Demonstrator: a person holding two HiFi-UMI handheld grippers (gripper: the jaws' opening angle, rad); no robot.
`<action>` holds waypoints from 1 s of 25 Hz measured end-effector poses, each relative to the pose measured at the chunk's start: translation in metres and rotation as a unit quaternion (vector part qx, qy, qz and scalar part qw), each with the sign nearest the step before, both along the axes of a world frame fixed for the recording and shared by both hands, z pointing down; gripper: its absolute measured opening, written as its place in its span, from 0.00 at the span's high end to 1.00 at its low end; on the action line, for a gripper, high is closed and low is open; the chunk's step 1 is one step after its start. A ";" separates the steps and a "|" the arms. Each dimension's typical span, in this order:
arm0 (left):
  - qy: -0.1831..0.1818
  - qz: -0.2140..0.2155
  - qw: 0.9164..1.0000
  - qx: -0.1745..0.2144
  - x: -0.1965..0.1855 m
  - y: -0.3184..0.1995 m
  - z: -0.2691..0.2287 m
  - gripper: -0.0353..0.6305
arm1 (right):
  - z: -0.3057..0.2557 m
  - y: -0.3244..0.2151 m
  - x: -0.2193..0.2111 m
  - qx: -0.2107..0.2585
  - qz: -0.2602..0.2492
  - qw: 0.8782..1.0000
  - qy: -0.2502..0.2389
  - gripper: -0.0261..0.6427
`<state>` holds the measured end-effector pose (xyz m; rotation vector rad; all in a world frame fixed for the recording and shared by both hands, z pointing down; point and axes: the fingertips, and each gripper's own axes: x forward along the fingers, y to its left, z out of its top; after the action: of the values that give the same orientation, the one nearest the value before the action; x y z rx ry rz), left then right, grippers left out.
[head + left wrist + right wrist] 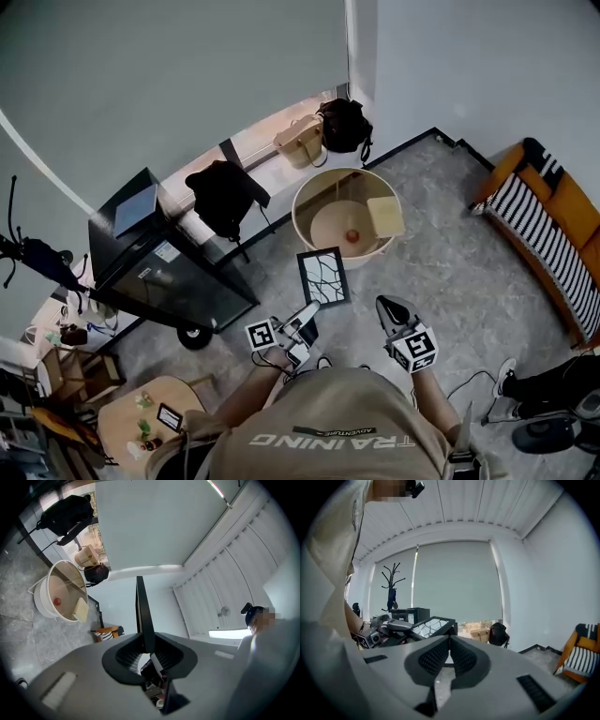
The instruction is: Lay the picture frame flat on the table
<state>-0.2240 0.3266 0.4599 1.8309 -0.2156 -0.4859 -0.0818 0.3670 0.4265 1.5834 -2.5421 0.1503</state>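
**Frame held in the left gripper, not yet on the table**

In the head view we see the picture frame (322, 277) near the middle of the picture. It is held up in the air, just below the round table (305, 223) with the high rim. The left gripper (302, 323) grips it at its lower edge. In the left gripper view the frame (140, 606) stands edge-on as a thin dark bar, and the two jaws of this gripper (145, 645) are closed narrowly on it, one pad on each face. We think a hold on one edge alone leaves the far edge free, so that edge can come down first.

The face of the frame, with its pattern of white branching lines, is turned upward. In the right gripper view the frame (433, 626) lies close to level at the left of centre. This is already near the position it needs, so we judge that carrying it over the rim is the main work left.

The right gripper (392, 314) hangs at the lower right of the frame, apart from it. In its own view its jaws (450, 641) meet at the tips with nothing between them. It seems to wait in reserve, perhaps to steady the frame.

On the table a small red ball (352, 235) and a beige block (385, 217) lie toward the right. The bare part at the left looks the better place for the frame.
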 end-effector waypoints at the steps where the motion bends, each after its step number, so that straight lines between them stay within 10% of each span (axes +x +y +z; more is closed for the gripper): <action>1: 0.000 -0.002 1.000 -0.002 -0.003 -0.004 0.001 0.83 | 0.000 -0.004 -0.002 0.000 0.002 1.000 0.001 0.94; 25: -0.008 0.012 0.999 -0.041 0.006 -0.106 0.037 0.83 | 0.038 -0.103 0.039 -0.038 0.066 0.997 -0.023 0.94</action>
<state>-0.2176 0.2210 0.4968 1.7554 -0.2210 -0.4383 -0.0424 0.2635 0.4648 1.7383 -2.4340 0.2969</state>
